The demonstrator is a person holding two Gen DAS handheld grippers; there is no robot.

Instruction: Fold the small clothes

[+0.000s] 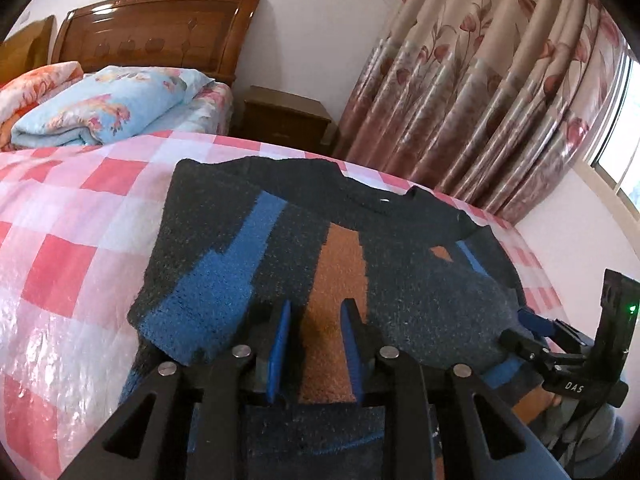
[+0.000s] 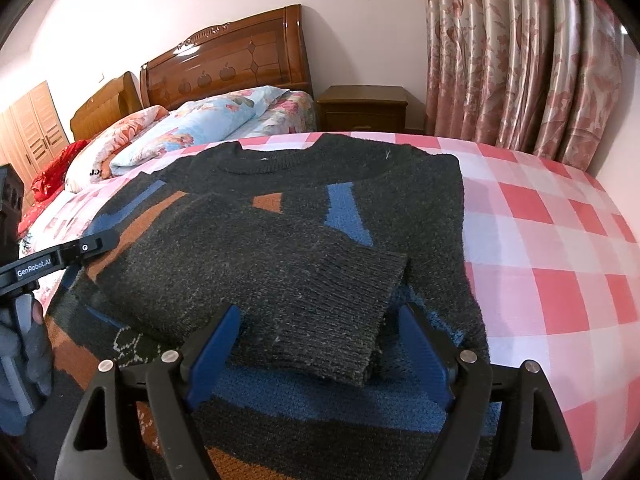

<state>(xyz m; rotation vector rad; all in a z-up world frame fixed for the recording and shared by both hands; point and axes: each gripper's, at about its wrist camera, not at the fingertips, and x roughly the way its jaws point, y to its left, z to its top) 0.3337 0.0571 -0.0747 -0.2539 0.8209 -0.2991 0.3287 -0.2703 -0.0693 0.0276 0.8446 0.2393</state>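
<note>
I have the sweater (image 2: pixel 280 208) lying flat on the checked cloth (image 2: pixel 560 240) of the table, neckline toward the far edge, hem at the near edge where both grippers sit. One sleeve (image 2: pixel 260 280) is already folded across the chest, its ribbed cuff pointing to the right side, so I judge the fold is partway done and the body still needs doubling over.

My right gripper (image 2: pixel 320 340) is wide open, its blue fingers (image 2: pixel 422 344) either side of the cuff, low over the hem; it holds nothing. I take that as a stance for gripping the lower layers. My left gripper (image 1: pixel 316 340) is narrower but still parted, fingers (image 1: pixel 280 340) straddling the orange stripe near the hem; whether they pinch cloth I cannot tell, though a gap shows between them and the knit looks slack.

For room: the cloth is bare to the right of the sweater and bare on the left too, with a strip beyond the collar before the far edge. A forward fold toward the collar has space. The bed (image 1: pixel 120 108) and curtain (image 1: pixel 500 100) stand well beyond the table, out of the way
</note>
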